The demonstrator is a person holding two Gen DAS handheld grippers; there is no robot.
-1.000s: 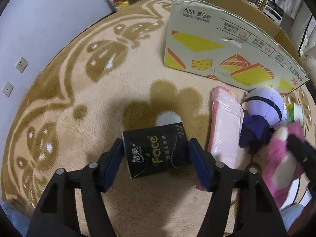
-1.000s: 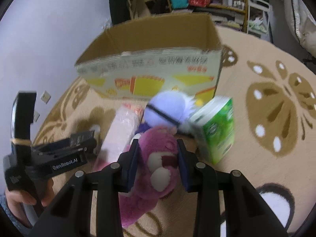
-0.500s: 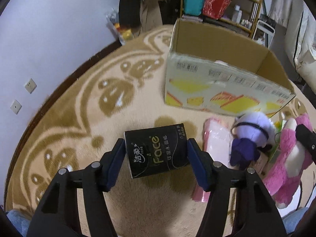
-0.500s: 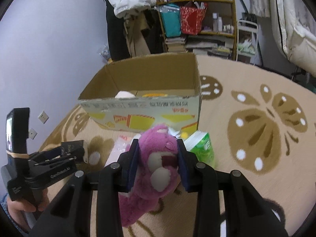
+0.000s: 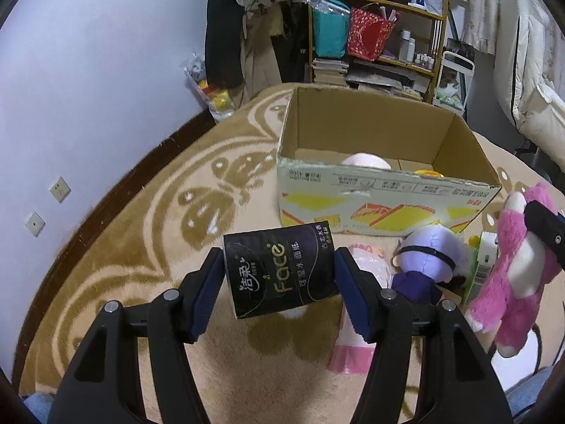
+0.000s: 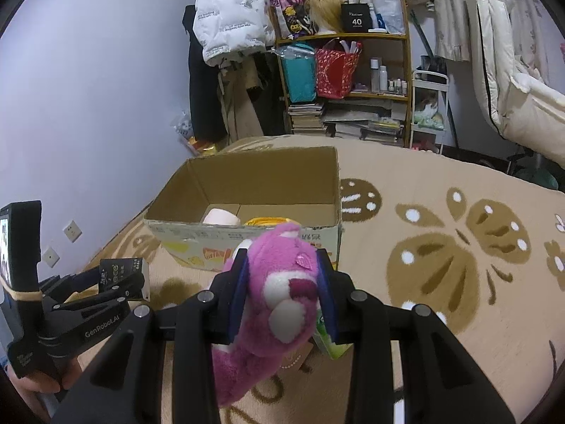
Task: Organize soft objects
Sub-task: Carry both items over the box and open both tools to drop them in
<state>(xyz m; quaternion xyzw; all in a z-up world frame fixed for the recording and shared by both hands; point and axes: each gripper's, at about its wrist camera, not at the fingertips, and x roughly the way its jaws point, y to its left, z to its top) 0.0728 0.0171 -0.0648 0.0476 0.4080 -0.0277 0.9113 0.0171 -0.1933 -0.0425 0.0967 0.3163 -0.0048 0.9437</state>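
My left gripper (image 5: 280, 275) is shut on a black tissue pack (image 5: 279, 274) and holds it above the rug, in front of the open cardboard box (image 5: 385, 190). My right gripper (image 6: 282, 282) is shut on the head of a pink plush bear (image 6: 279, 293), lifted off the rug; the bear also shows in the left wrist view (image 5: 512, 268). On the rug lie a purple plush doll (image 5: 427, 261), a pink tissue pack (image 5: 360, 318) and a green tissue pack (image 5: 482, 261). The box (image 6: 247, 212) holds a pale pink item (image 6: 220, 217) and a yellow item (image 6: 268, 221).
A patterned beige rug (image 6: 441, 247) covers the floor. A shelf (image 6: 353, 81) with bags, books and bottles stands behind the box, with hanging clothes (image 6: 229, 17) beside it. A white bedding pile (image 6: 512, 88) is at the right. A wall (image 5: 88, 88) runs along the left.
Both grippers have risen with their loads. The black tissue pack and the pink bear are higher off the rug, and the box's inside has come into view.
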